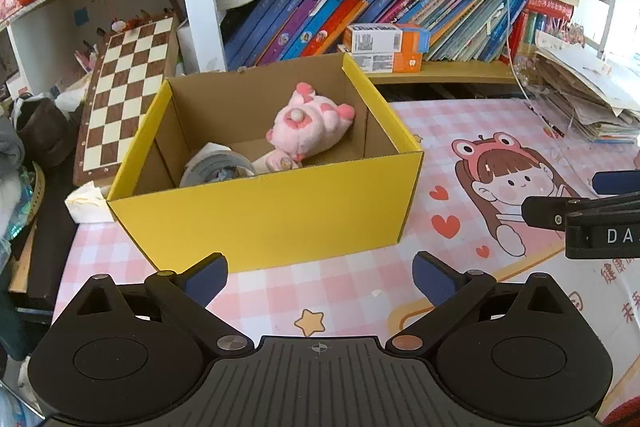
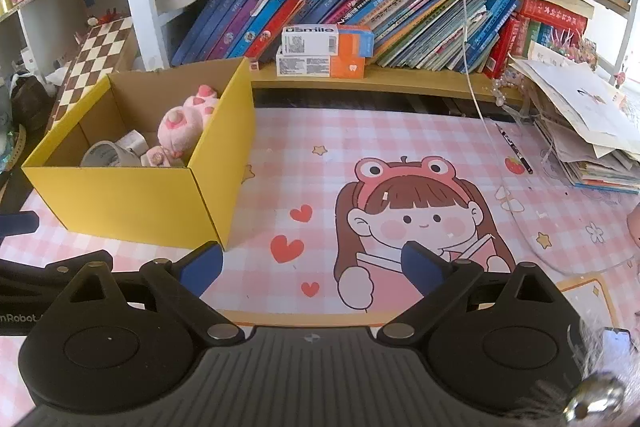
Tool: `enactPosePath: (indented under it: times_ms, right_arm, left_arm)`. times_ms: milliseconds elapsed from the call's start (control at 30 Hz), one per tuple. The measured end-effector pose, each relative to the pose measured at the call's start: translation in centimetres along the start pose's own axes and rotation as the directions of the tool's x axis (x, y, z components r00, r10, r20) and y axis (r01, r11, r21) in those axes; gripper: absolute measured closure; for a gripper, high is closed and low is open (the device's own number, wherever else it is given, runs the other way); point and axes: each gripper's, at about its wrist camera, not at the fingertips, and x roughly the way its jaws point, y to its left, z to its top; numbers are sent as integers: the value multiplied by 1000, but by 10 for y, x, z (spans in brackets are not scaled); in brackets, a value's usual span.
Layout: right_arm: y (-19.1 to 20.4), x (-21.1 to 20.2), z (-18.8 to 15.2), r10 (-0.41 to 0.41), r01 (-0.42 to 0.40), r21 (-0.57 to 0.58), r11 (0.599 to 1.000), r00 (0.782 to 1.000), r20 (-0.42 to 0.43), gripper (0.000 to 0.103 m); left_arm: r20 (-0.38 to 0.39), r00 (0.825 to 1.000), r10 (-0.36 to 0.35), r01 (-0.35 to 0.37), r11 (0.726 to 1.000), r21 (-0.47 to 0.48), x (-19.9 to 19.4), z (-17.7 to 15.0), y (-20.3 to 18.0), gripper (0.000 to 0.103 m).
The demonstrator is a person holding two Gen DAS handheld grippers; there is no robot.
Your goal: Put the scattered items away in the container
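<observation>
A yellow cardboard box (image 1: 276, 215) (image 2: 120, 203) stands on the pink checked desk mat (image 2: 400, 147). Inside it lie a pink plush toy (image 1: 308, 123) (image 2: 180, 125), a grey roll of tape (image 1: 216, 169) (image 2: 106, 155) and a small pink item (image 1: 280, 161) (image 2: 154, 157). My left gripper (image 1: 320, 277) hangs open just in front of the box's near wall, nothing between its blue pads. My right gripper (image 2: 312, 267) is open above the mat's cartoon girl, right of the box, and holds nothing. Its fingers (image 1: 560, 215) reach into the left wrist view from the right.
A bookshelf with leaning books (image 2: 360, 11) and two stacked cartons (image 2: 324, 53) runs along the back. A chessboard (image 1: 124, 95) leans left of the box. A pile of papers (image 2: 580, 123) sits at the right, a pen (image 2: 516, 149) beside it. A white cable (image 2: 466, 27) hangs down.
</observation>
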Motion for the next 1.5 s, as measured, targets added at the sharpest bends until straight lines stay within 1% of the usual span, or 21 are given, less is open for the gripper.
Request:
enactPosePath:
  times_ms: [200, 500, 1133, 1333, 1500]
  right_arm:
    - [-1, 1, -2, -2, 2, 0, 1000, 1000, -6, 6]
    - [1, 2, -1, 3, -3, -1, 1000, 1000, -10, 6]
    - [2, 2, -2, 9, -9, -8, 1000, 1000, -13, 6]
    - [3, 2, -2, 11, -12, -10, 1000, 1000, -15, 6]
    - [4, 1, -3, 13, -13, -12, 1000, 1000, -16, 6]
  left_arm:
    - [-8, 1000, -9, 9, 1000, -18, 1, -1, 1, 2]
    - [7, 1000, -24, 24, 1000, -3, -1, -1, 0, 0]
    - [18, 999, -34, 34, 999, -10, -4, 0, -1, 0]
    - [8, 999, -46, 46, 998, -41, -3, -1, 0, 0]
    - [-2, 998, -65, 65, 997, -36, -3, -2, -3, 0]
